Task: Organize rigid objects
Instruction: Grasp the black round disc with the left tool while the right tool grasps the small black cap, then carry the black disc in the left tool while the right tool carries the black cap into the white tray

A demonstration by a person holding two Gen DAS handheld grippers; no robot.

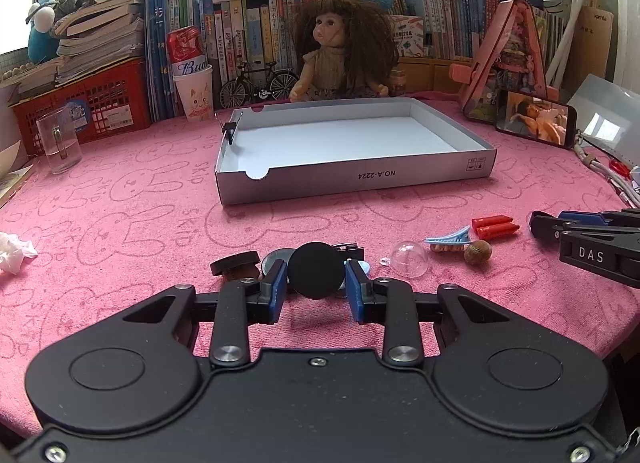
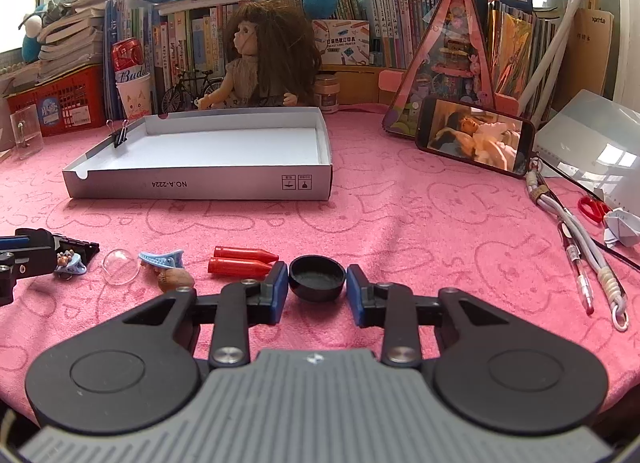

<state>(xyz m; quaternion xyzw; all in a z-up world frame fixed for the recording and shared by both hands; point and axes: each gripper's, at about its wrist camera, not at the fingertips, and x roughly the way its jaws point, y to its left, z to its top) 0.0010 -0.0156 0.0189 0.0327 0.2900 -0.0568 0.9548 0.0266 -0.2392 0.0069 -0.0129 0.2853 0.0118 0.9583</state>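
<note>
An open grey cardboard box (image 1: 352, 179) (image 2: 200, 183) lies on the pink cloth, a black binder clip (image 1: 229, 131) on its left wall. My left gripper (image 1: 316, 283) is shut on a flat black round disc (image 1: 316, 269), held upright just above the cloth. My right gripper (image 2: 317, 283) is shut on a black round cap (image 2: 317, 277), open side up. Between the grippers lie two red caps (image 2: 240, 261), a blue hair clip (image 2: 162, 259), a clear dome (image 2: 121, 265) and a brown nut (image 2: 174, 279).
A doll (image 1: 340, 51), books and a red crate (image 1: 88, 103) stand behind the box. A glass (image 1: 60, 143) is at the left, a phone (image 2: 474, 135), cables (image 2: 580, 239), a pen and red scissors (image 2: 594, 209) at the right. More small items (image 1: 240, 267) lie beyond my left fingers.
</note>
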